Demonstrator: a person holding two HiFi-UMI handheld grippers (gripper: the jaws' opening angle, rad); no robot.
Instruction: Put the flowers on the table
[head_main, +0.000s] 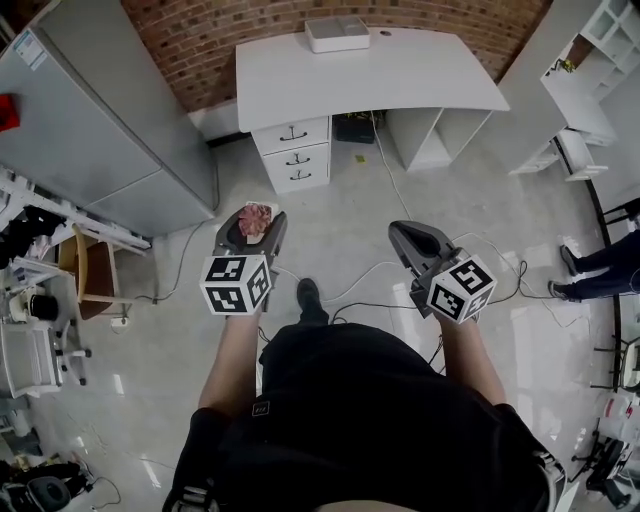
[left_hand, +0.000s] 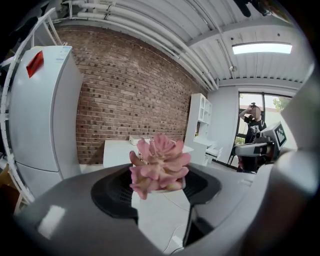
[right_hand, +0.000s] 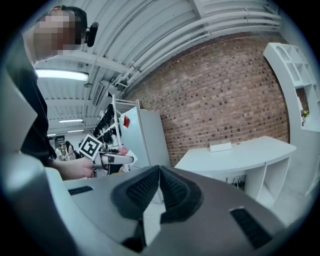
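Your left claw (head_main: 255, 228) was clenched on the flowers (left_hand: 157, 167). A cluster of pink, fleshy petals sat between its two dark pads (left_hand: 114, 192), which stood wide apart with the bloom caught between them. In the head view the flowers showed as a small pink patch at the tip of that claw, carried in the air above the pale floor (head_main: 340, 220). They were well short of the white tabletop (head_main: 370, 80) ahead of you and had not yet been set on it.

Your right claw (head_main: 412, 236) was clenched on nothing. The right gripper view showed its two ribbed pads (right_hand: 142, 187) meeting at their tips with no object between them. You held it out in front of you on the right, about level with the left claw, and the two were well apart. The left marker cube (head_main: 237, 284) and the right marker cube (head_main: 461, 288) sat just in front of your forearms.

The tabletop stood against a brick wall (head_main: 200, 30). A flat white box (head_main: 337, 33) lay near its back edge, and a set of drawers (head_main: 296, 155) sat under its left side. A tall grey cabinet (head_main: 100, 130) with a red label (left_hand: 35, 63) stood to the left, and a white shelf unit (head_main: 590, 70) stood to the right. Cables (head_main: 380, 270) trailed over the floor between your claws. Another person's legs (head_main: 600, 262) showed at the right edge of the head view. The left gripper view caught a person (left_hand: 252, 122) standing by a window.
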